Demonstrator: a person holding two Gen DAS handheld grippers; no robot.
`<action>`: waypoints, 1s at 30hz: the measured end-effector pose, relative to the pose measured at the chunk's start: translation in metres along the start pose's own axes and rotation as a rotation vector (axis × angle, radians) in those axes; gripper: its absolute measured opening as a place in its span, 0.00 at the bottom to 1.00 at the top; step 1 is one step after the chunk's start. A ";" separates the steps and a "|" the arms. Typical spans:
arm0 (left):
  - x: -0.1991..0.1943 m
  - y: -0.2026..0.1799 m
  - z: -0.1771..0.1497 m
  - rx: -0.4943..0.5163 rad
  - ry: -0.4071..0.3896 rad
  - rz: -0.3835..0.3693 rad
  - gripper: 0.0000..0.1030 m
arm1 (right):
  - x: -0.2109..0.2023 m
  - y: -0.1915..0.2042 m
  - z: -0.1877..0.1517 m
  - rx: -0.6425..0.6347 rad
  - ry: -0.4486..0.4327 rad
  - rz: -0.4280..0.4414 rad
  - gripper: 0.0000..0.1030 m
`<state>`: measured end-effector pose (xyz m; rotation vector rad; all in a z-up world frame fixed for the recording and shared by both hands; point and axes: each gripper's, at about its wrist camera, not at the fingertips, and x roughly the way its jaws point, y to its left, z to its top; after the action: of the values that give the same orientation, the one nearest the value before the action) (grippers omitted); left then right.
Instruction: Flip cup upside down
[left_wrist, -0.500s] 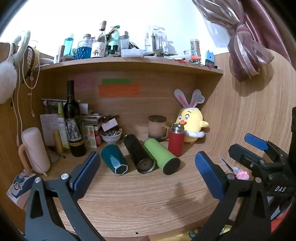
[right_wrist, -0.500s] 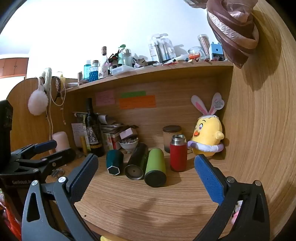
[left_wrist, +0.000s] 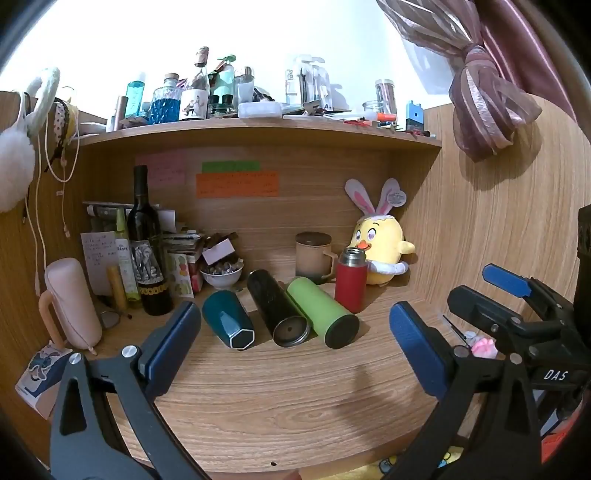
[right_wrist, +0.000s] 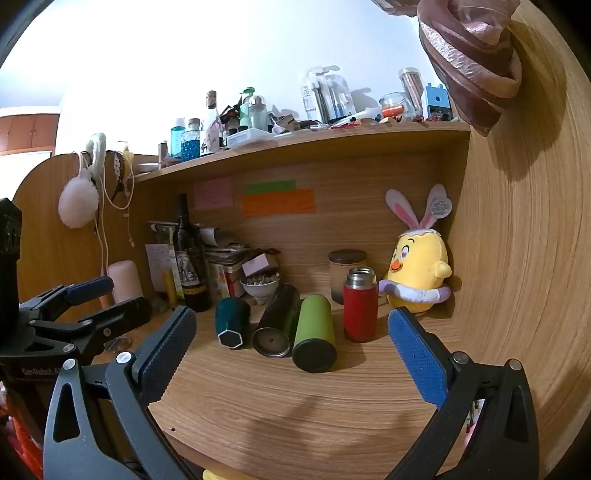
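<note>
Three cups lie on their sides on the wooden desk: a teal hexagonal cup (left_wrist: 228, 322) (right_wrist: 231, 319), a black tumbler (left_wrist: 277, 308) (right_wrist: 277, 320) and a green tumbler (left_wrist: 322, 312) (right_wrist: 314, 333). A red flask (left_wrist: 351, 279) (right_wrist: 359, 307) stands upright to their right. My left gripper (left_wrist: 291, 347) is open and empty, in front of the cups. My right gripper (right_wrist: 291, 350) is open and empty too, also short of them. The right gripper shows in the left wrist view (left_wrist: 480, 291), and the left gripper in the right wrist view (right_wrist: 107, 299).
A lidded mug (left_wrist: 314, 255) and a yellow plush chick (left_wrist: 380, 254) stand behind the flask. A wine bottle (left_wrist: 147, 251), a small bowl (left_wrist: 221, 273), papers and a pink holder (left_wrist: 72, 302) crowd the left. A wooden side wall (right_wrist: 517, 258) closes the right; a cluttered shelf (left_wrist: 258, 129) hangs above.
</note>
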<state>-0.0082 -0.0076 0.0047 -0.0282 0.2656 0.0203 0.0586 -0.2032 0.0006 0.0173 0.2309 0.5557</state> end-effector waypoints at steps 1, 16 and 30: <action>-0.001 0.000 0.001 0.000 0.001 0.001 1.00 | 0.000 0.001 0.000 -0.001 0.000 -0.001 1.00; -0.002 -0.001 -0.001 0.006 0.001 0.003 1.00 | -0.001 -0.002 0.000 0.004 -0.002 0.001 1.00; -0.001 -0.001 -0.002 0.005 0.002 0.004 1.00 | -0.001 0.001 -0.001 -0.001 0.000 0.005 1.00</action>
<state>-0.0094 -0.0084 0.0034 -0.0227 0.2672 0.0238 0.0572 -0.2029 -0.0002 0.0168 0.2311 0.5605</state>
